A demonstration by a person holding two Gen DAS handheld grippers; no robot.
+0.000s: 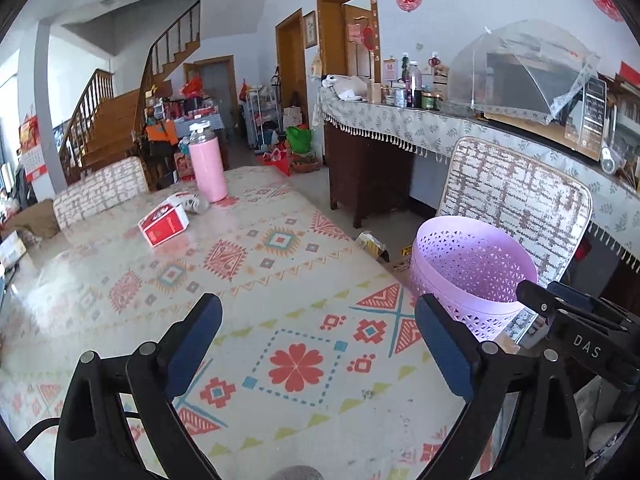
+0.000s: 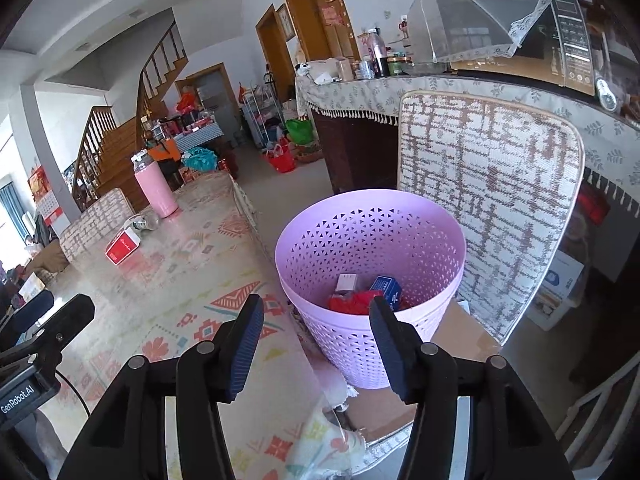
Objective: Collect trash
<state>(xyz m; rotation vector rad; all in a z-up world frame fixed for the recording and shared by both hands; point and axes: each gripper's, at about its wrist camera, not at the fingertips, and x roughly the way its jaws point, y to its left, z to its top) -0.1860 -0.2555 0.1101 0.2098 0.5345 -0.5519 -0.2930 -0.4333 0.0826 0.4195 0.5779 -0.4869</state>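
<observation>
Lilac basket (image 2: 370, 264) holding trash, red box (image 1: 163, 225) on table

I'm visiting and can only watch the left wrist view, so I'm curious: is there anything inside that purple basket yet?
Observer: Yes. The right wrist view looks down into the purple basket: a red crumpled wrapper lies at the bottom.
Operator: Only that?
Observer: No, a small blue box lies beside it.
Operator: Anything else?
Observer: A white box too.
Operator: Is the right hand-held gripper carrying something?
Observer: No, the right hand-held gripper is open and empty above the basket.
</observation>
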